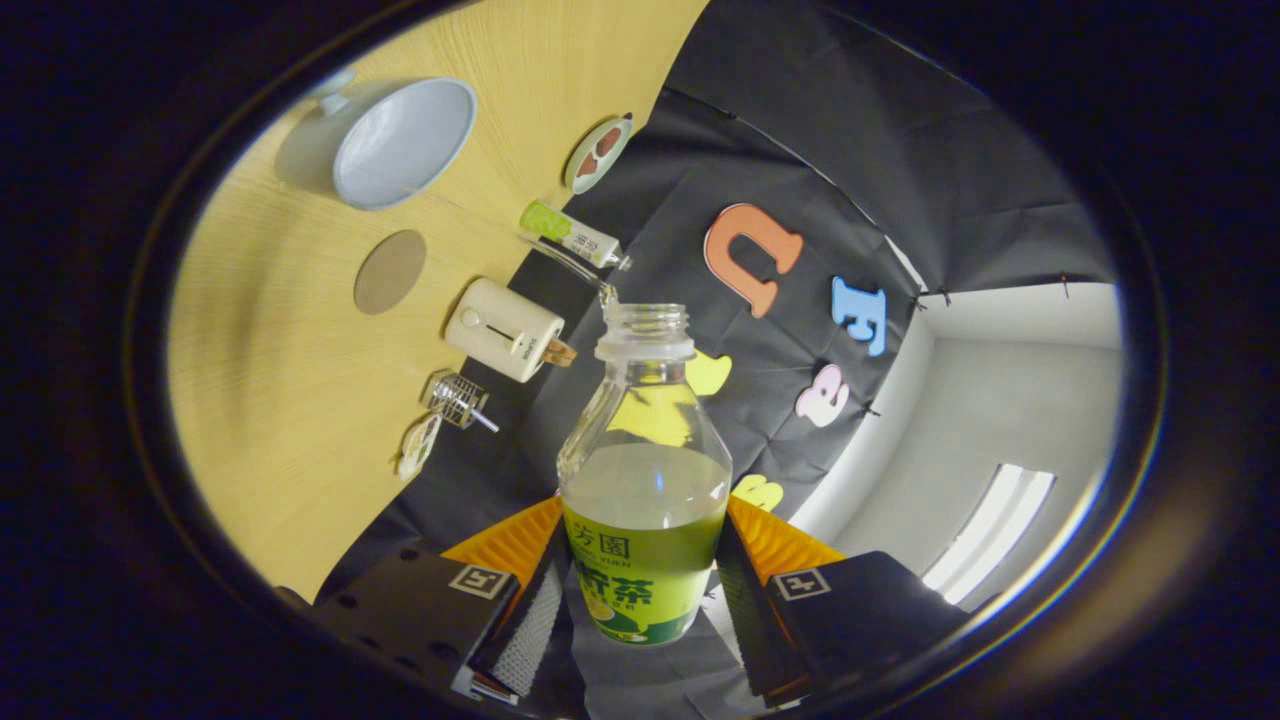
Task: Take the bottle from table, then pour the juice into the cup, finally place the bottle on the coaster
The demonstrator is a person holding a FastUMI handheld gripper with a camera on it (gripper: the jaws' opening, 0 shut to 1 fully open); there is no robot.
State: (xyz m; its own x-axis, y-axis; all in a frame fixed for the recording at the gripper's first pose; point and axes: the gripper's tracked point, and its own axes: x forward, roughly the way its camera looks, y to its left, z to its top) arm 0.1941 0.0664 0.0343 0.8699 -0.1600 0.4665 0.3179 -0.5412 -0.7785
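Observation:
My gripper (640, 570) is shut on the bottle (643, 470), a clear plastic bottle with a green label and no cap, part full of pale liquid. Both fingers press its labelled sides. The bottle is lifted off the wooden table (270, 420) and the whole view is rolled sideways, so the table stands to the left of the bottle. A pale blue cup (403, 142), seen from above with its mouth open, stands on the table far beyond the bottle's neck. A round brown coaster (390, 271) lies flat between the cup and the fingers.
A cream boxy device (505, 329) lies near the table's back edge, with a small metal wire piece (458, 400) beside it. A green-and-white tube (570, 234) and an oval dish (598, 154) sit by the black cloth wall. A white wall and window stand at the right.

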